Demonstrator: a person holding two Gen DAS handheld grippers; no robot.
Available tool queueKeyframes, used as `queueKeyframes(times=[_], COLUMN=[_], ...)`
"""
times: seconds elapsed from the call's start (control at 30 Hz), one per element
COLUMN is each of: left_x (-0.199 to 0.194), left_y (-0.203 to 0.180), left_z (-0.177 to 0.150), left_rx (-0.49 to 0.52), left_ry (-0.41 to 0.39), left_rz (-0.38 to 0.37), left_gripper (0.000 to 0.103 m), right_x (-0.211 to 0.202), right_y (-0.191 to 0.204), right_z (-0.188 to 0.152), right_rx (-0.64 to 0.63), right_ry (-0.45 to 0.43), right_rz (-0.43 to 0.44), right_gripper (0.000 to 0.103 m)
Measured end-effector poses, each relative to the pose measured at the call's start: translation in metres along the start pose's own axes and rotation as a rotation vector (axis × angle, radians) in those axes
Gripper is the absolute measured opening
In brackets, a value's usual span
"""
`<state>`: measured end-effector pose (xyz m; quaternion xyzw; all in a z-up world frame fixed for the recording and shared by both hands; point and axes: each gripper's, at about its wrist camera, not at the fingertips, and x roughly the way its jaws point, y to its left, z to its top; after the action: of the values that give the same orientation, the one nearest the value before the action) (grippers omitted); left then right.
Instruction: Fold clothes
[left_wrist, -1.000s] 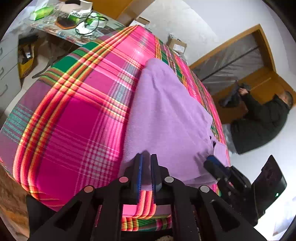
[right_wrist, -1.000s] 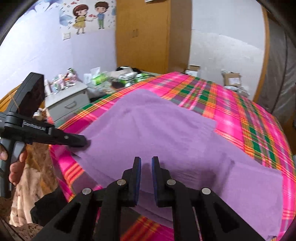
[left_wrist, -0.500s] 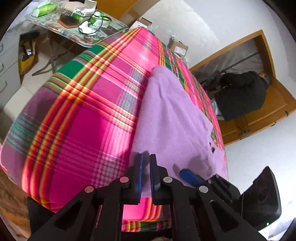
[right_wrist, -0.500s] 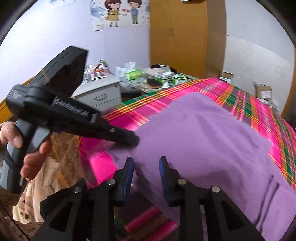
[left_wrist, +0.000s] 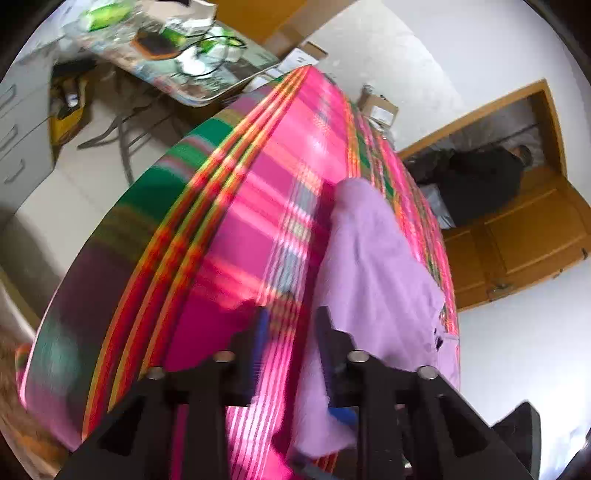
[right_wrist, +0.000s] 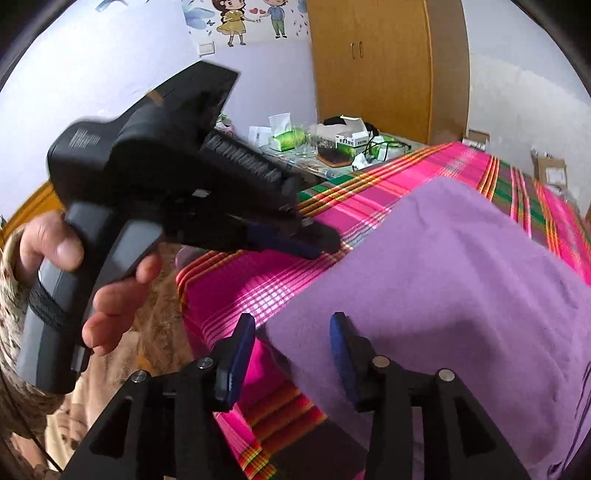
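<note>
A purple garment (right_wrist: 461, 266) lies spread flat on the pink plaid bedspread (right_wrist: 258, 288). My right gripper (right_wrist: 291, 332) is at the garment's near left corner. Its jaws are opening, and the cloth edge lies between them with the pads clear of it. In the left wrist view the garment (left_wrist: 373, 269) runs along the right of my left gripper (left_wrist: 291, 332). Those jaws are opening too, over bare plaid (left_wrist: 236, 229), and the cloth edge brushes the right finger (left_wrist: 325, 336). From the right wrist view, a hand (right_wrist: 55, 251) holds the left gripper (right_wrist: 321, 245) low over the bedspread, just left of the garment.
A cluttered glass table (right_wrist: 332, 147) and grey drawers (left_wrist: 18, 140) stand beyond the bed's left side. Cardboard boxes (left_wrist: 380, 107) sit by the far wall, with a wooden wardrobe (right_wrist: 373, 62) behind. A person in dark clothes (left_wrist: 476, 181) is at the doorway.
Both grippers opened and let go of the purple garment. The left one slid left off the cloth edge onto bare plaid. The right one moved to the garment's near left corner.
</note>
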<state>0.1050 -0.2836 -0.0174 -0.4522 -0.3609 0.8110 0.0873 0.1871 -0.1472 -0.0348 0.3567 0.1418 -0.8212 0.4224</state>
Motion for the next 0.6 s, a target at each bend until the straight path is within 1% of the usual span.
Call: queueKeyframes(times=[0.03,0.1,0.13,0.2,0.23,0.33,0.47,0.57,0.6], left_x=[0.002,0.01,0.015,0.022,0.025,0.038,0.055,0.071,0.074], left_y=[-0.002,-0.006,-0.008,-0.009,-0.01,-0.018,-0.028,-0.033,-0.034], left_z=[0.004,0.014,0.018,0.025,0.028,0.039,0.055,0.071,0.075], left_rx=[-0.001,0.006,0.012,0.004,-0.006,0.009,0.028,0.05,0.046], left_ry=[0.002,0.021,0.032,0.05,0.053,0.085,0.121,0.167,0.167], left_rz=[-0.005,-0.041,-0.057,-0.054,-0.059,-0.071,-0.088,-0.09,-0.089], left_gripper=[0.029,0.029,0.031,0.033,0.033,0.033,0.033,0.033,0.033], right_x=[0.001,0.002,0.002,0.002,0.002,0.002,0.001,-0.001,-0.002], right_y=[0.001,0.004,0.005,0.008,0.008,0.006,0.002,-0.001,-0.001], right_z=[0.0,-0.001,-0.002,-0.003,-0.003,-0.004,-0.005,-0.006,-0.006], right_rx=[-0.005,-0.015,-0.021,-0.033,-0.033,-0.026,-0.02,-0.02,-0.021], right_ry=[0.002,0.005,0.006,0.006,0.007,0.006,0.006,0.005,0.006], right_rz=[-0.016,-0.048,-0.064,-0.083,-0.085,-0.077,-0.067,-0.067,-0.067], right_gripper=[0.043,0.043,0.043,0.042,0.042,0.042,0.038,0.036,0.035])
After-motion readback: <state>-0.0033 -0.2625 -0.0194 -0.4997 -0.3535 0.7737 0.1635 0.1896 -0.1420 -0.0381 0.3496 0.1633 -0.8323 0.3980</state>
